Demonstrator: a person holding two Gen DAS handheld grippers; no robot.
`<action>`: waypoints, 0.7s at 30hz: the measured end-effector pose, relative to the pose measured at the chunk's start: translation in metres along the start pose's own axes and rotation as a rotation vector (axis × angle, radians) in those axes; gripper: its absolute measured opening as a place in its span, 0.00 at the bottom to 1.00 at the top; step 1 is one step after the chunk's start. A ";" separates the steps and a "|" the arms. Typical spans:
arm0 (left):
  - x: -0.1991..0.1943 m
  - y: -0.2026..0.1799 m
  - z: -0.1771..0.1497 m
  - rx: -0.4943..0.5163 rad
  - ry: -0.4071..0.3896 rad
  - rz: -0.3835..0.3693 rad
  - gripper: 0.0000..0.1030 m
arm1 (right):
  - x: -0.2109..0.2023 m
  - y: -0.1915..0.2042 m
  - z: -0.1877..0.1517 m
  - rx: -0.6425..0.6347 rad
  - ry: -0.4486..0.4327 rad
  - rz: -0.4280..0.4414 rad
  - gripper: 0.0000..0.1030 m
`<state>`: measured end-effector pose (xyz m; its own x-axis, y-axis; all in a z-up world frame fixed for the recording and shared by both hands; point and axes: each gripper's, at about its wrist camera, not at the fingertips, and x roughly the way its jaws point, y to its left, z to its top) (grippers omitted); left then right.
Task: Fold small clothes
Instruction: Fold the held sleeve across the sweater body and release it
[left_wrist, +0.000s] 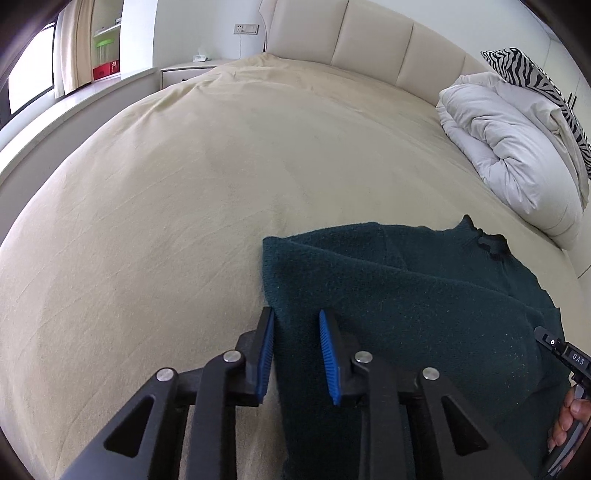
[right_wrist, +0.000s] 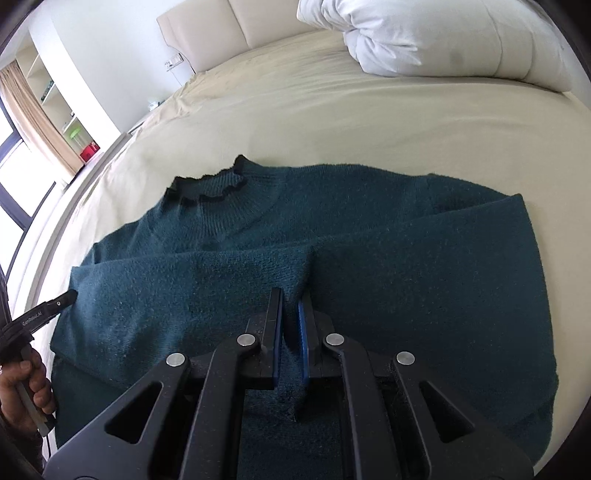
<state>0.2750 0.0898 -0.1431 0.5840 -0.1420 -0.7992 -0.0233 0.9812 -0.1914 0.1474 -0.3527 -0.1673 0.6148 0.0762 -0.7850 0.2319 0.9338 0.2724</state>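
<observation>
Dark teal sweater (right_wrist: 332, 236) lay folded near the bed's (left_wrist: 184, 184) foot edge, right gripper (right_wrist: 290, 299) clamped on a raised pinch of knit, left gripper (left_wrist: 295, 328) part-open astride its side edge (pads apparently not pressing).

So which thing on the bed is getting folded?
Find the big beige bed with the puffy white duvet piled by its headboard. Nearer the camera lies the dark teal sweater, fuzzy knit with a black-edged frilly collar, the only dark thing on the sheet.
</observation>
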 end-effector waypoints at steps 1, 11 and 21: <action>-0.001 0.002 0.000 -0.004 -0.001 -0.003 0.20 | 0.001 -0.002 0.001 0.017 0.001 0.008 0.06; -0.001 0.006 -0.003 0.001 -0.022 0.001 0.15 | 0.009 0.005 0.009 -0.019 0.025 -0.020 0.06; -0.058 -0.004 0.002 -0.027 -0.146 0.030 0.21 | -0.022 0.003 0.017 0.077 -0.012 -0.039 0.13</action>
<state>0.2426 0.0946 -0.0949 0.6947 -0.0904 -0.7136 -0.0635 0.9805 -0.1860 0.1471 -0.3574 -0.1394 0.6129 0.0359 -0.7894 0.3130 0.9062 0.2842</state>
